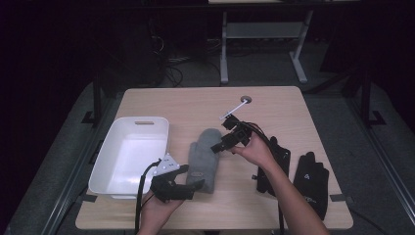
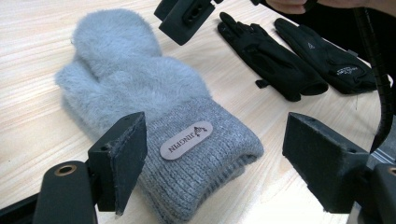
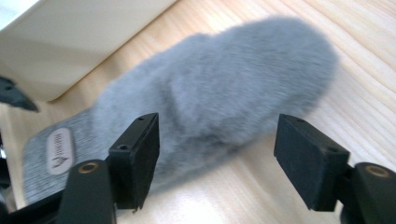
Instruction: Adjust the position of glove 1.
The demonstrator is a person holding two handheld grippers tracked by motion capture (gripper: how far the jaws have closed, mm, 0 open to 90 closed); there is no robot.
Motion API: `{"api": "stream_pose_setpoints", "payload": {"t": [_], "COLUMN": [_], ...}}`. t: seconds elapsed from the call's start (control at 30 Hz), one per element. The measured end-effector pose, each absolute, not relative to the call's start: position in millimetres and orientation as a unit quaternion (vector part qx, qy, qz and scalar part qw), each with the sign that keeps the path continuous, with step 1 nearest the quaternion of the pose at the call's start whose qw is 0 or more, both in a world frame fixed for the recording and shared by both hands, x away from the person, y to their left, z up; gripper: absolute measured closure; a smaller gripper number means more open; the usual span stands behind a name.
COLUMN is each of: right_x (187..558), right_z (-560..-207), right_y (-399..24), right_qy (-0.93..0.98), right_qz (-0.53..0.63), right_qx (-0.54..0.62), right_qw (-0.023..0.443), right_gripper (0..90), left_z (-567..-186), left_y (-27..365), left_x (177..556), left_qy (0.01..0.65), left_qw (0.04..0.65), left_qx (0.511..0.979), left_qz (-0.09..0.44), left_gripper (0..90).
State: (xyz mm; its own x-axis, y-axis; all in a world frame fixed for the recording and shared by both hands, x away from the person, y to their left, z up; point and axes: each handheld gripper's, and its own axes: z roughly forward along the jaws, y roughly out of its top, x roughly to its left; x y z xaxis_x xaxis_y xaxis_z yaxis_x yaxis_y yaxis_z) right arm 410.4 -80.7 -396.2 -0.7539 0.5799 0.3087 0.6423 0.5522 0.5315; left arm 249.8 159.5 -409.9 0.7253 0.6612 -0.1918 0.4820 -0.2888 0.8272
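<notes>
Nearest, the left gripper (image 1: 195, 187) stands wide with nothing between its jaws, at the ribbed cuff of the grey mitten (image 1: 204, 157), which lies on the table (image 1: 274, 105) with its long axis running six to twelve o'clock. Farther up, the right gripper (image 1: 215, 148), also spread and empty, hovers at the mitten's three o'clock edge

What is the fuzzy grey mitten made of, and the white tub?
The fuzzy grey mitten looks like soft fluffy fleece or faux fur, with a ribbed knit cuff. The white rectangular tub seems to be smooth, slightly glossy plastic, moulded with a handle slot.
</notes>
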Motion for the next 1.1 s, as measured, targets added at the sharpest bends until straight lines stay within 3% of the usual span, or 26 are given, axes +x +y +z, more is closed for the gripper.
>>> {"api": "stream_pose_setpoints", "payload": {"t": [0.27,1.1], "right_x": [427,452], "right_z": [-409,-455], "right_y": [-89,-80], "right_qy": [-0.850,-0.795], "right_qz": [-0.338,-0.354], "right_qx": [-0.398,-0.476], "right_qw": [0.064,0.128], "right_gripper": [28.5,34.7], "left_z": [-410,-408], "left_y": [160,159], "left_x": [251,250], "left_qy": [0.360,0.352], "left_qw": [0.478,0.477], "left_qx": [0.796,0.800], "left_qz": [0.092,0.093], "left_gripper": [21.5,21.6]}}
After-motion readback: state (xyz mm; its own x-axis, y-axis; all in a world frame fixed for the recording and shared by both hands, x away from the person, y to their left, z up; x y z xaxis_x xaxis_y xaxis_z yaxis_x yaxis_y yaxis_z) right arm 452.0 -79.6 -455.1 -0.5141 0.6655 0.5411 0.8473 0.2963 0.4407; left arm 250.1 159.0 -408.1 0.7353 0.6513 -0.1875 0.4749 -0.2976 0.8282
